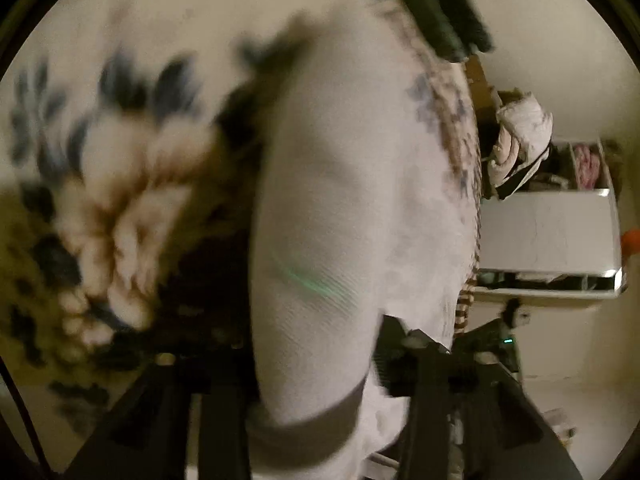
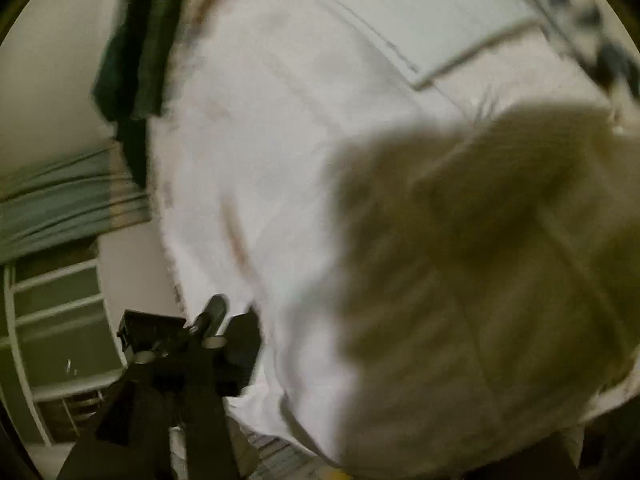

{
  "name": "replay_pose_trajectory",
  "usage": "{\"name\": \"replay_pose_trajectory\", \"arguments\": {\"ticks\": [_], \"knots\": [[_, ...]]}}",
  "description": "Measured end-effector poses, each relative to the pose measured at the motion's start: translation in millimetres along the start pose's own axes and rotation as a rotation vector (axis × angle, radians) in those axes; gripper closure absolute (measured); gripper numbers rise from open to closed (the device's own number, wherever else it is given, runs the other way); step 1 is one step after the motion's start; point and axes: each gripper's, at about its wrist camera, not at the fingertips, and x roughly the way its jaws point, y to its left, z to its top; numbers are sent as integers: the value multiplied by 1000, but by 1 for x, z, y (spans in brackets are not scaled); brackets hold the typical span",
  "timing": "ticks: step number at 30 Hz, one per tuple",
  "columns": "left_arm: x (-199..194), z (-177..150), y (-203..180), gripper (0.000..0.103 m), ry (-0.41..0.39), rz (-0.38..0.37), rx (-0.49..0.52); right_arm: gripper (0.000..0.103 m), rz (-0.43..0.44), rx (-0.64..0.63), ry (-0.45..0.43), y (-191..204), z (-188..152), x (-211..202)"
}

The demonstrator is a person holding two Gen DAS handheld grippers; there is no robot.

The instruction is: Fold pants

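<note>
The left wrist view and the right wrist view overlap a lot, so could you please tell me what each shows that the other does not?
Only the left wrist view shows the floral bedcover, a white storage unit with clothes piled on it, and a green light streak on the cloth.

Only the right wrist view shows the teal curtain, white shelving, and a large shadow over the cloth.

Both show the white pants filling the centre, a dark green folded garment at the far edge, and black tool fingers beside the fabric. Both are blurred.
</note>
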Motion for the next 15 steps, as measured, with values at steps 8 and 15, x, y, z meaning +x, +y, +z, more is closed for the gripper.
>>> {"name": "replay_pose_trajectory", "arguments": {"ticks": [8, 15], "knots": [[5, 9, -22, 78, -1, -19, 84, 66, -20, -20, -96, 11, -8, -3], [-38, 14, -87, 80, -18, -22, 160, 75, -50, -88, -185, 82, -23, -51]]}}
